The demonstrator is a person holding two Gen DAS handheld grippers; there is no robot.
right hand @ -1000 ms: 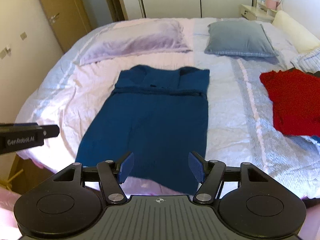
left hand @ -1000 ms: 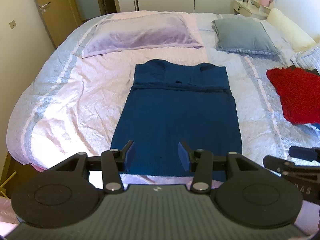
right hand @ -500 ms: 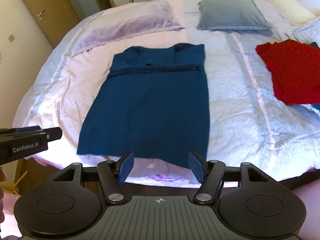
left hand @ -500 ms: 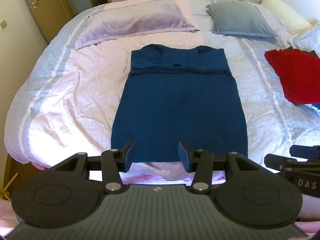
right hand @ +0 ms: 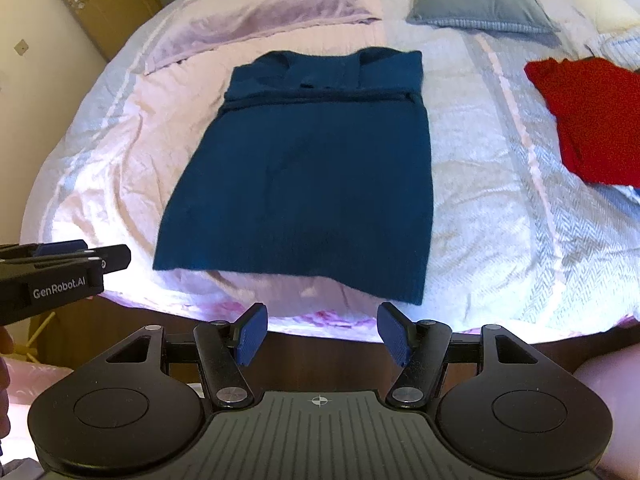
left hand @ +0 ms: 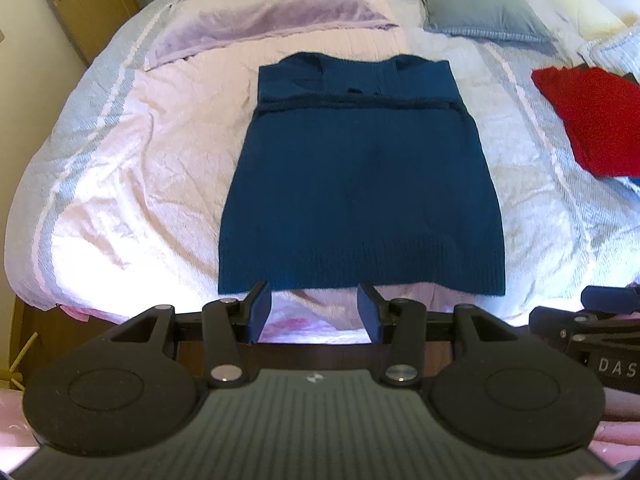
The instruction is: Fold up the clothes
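Two grippers hover side by side at the foot of a bed point(left hand: 100, 184), neither touching cloth; the left gripper point(left hand: 315, 312) has its blue pads spread apart with nothing between them, and the right gripper point(right hand: 322, 334) is likewise spread and empty; just beyond them lies one blue jumper point(left hand: 360, 184), flat on the bedspread, hem nearest, its sleeves apparently already turned in across the chest; the step in hand looks like the approach before the bottom-to-top fold; the next move probably calls for each gripper to pinch one hem corner, left and right, then lift and carry the hem toward the collar; farther right lies one red garment point(left hand: 596, 120), well apart from the jumper; farthest off are two pillows, one lilac point(left hand: 264, 16) and one grey point(left hand: 480, 12).
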